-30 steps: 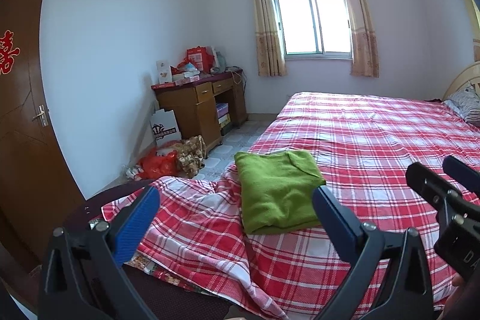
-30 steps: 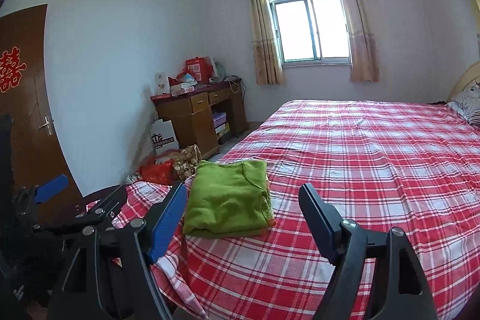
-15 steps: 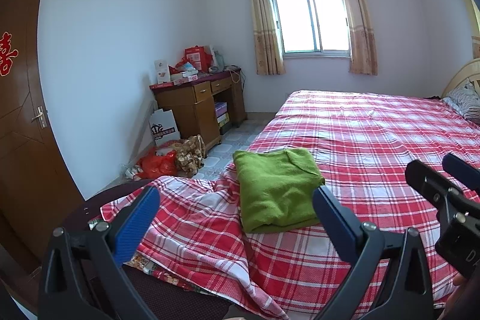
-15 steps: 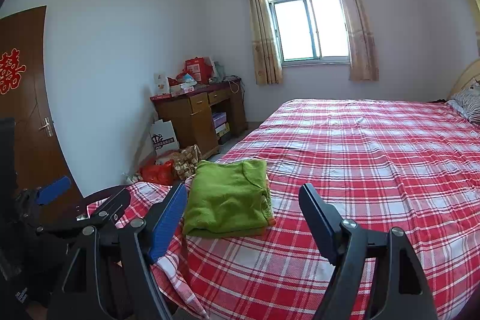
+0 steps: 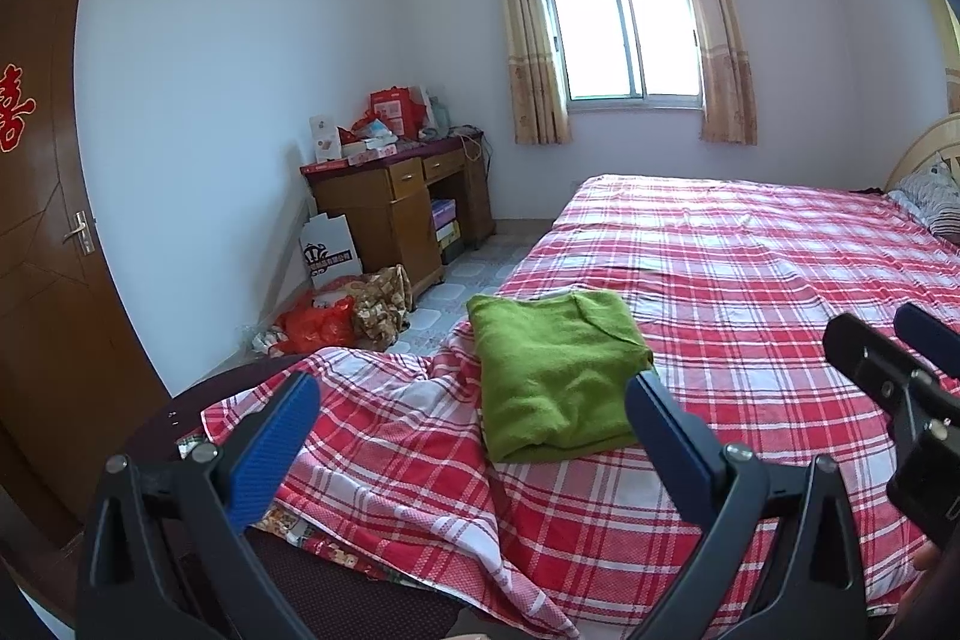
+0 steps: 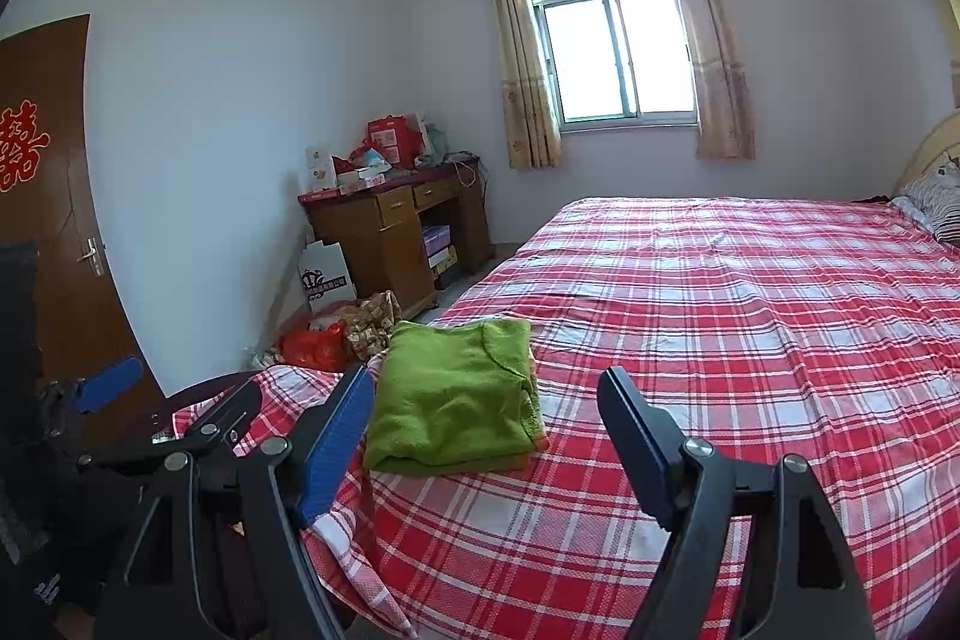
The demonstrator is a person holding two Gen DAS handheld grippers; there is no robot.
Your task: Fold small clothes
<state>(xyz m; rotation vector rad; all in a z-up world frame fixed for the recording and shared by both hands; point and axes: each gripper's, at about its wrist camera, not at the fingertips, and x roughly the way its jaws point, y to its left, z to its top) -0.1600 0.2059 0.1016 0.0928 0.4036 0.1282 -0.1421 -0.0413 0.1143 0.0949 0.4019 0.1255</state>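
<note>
Bedroom, red-and-white plaid bedsheet (image 5: 750, 280) across right of frame. Fuzzy green knit garment (image 5: 555, 376), folded into neat rectangle, lay at centre of left-wrist view, near bed's lower-left corner. Left gripper (image 5: 474, 436) hovered short of it, blue-padded fingers (image 5: 282, 430) wide apart, empty. Right gripper (image 6: 486, 430) likewise spread, nothing between jaws, garment (image 6: 453, 400) just beyond left finger. Fold judged finished or near final tidy. Next move likely: smoothing edges or fetching another piece; none visible on bed.
</note>
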